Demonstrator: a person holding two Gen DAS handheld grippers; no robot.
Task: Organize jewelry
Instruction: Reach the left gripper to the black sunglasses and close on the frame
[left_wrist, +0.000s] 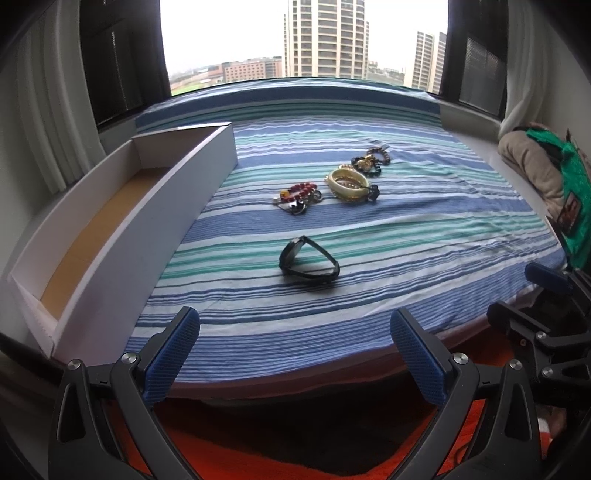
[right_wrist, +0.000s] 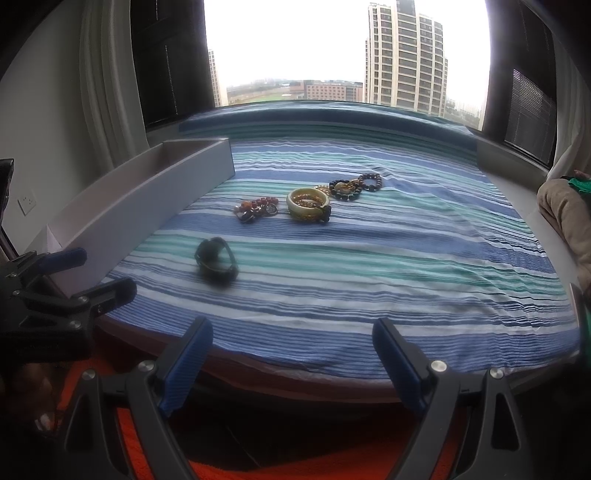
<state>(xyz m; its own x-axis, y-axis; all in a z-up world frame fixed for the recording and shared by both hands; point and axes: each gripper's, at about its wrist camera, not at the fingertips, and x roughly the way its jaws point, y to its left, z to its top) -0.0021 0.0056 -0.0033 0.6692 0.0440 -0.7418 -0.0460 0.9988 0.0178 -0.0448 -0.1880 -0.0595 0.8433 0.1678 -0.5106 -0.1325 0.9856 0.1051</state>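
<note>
A black watch (left_wrist: 308, 261) lies on the striped cloth, nearest to me; it also shows in the right wrist view (right_wrist: 217, 261). Behind it lie a red bead bracelet (left_wrist: 298, 195) (right_wrist: 258, 207), cream and gold bangles (left_wrist: 349, 184) (right_wrist: 307, 204) and dark bead bracelets (left_wrist: 371, 161) (right_wrist: 354, 185). A long white box (left_wrist: 122, 236) (right_wrist: 147, 206) with an empty brown floor stands at the left. My left gripper (left_wrist: 295, 332) is open and empty at the near edge. My right gripper (right_wrist: 293, 339) is open and empty, to the right of the left one.
The blue, green and white striped cloth (left_wrist: 424, 240) covers a window ledge. A beige and green bundle (left_wrist: 543, 181) lies at the right end. Curtains (right_wrist: 107, 85) hang at both sides of the window. An orange-red carpet (left_wrist: 258, 458) lies below the ledge.
</note>
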